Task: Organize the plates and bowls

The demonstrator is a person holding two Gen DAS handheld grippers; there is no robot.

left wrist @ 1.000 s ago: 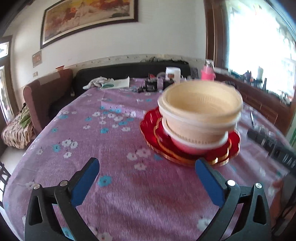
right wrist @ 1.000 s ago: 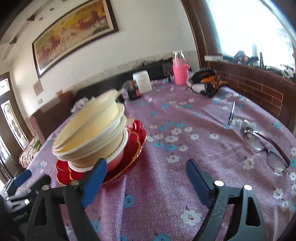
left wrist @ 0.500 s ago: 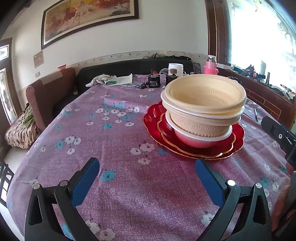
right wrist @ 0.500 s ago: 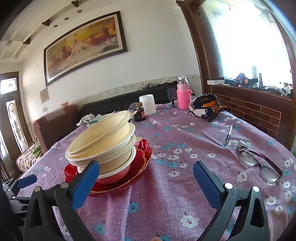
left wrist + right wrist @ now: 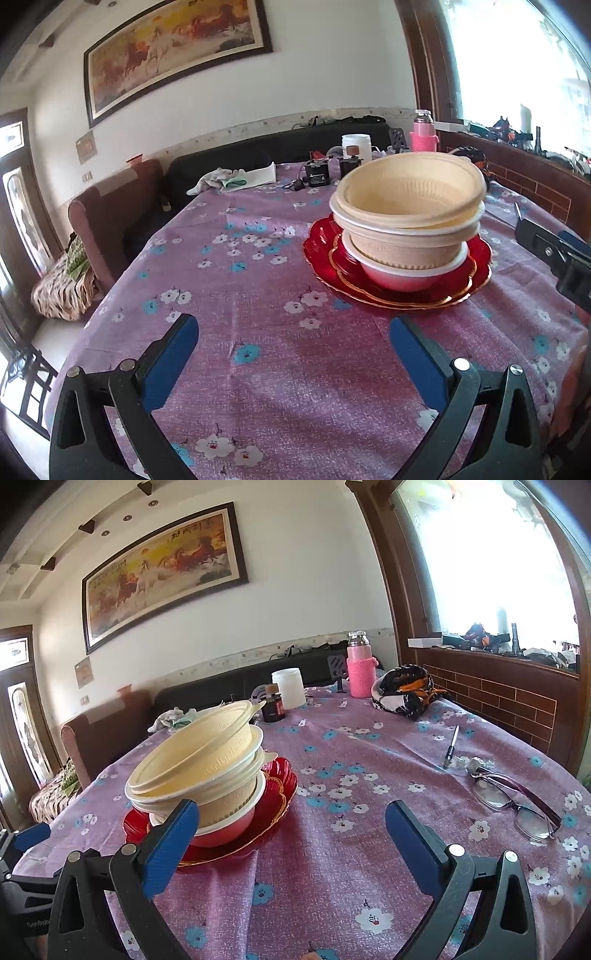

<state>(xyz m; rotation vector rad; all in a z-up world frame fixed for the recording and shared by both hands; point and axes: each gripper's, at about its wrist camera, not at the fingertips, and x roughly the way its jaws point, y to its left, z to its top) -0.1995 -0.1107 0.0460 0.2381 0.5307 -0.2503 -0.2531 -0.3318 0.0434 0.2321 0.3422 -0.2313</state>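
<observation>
Your left gripper (image 5: 293, 354) and right gripper (image 5: 291, 834) both hang released and empty above the table (image 5: 258, 369), just short of the cream bowls (image 5: 408, 199) stacked on red plates (image 5: 476, 273).

The bench (image 5: 369, 849) wears a purple cloth with white and blue flowers, and red plates (image 5: 273, 812) sit on it carrying a stack of bowls (image 5: 207, 771). Beyond the plates — toward the wall — stand a white jar (image 5: 289, 687), a dark little bottle (image 5: 274, 703) and a pink flask (image 5: 360, 664), with a black-and-orange bundle (image 5: 404, 690) beside the flask. To the right of the plates, well apart, lie a pen (image 5: 451, 746) and a pair of glasses (image 5: 517, 805).
</observation>
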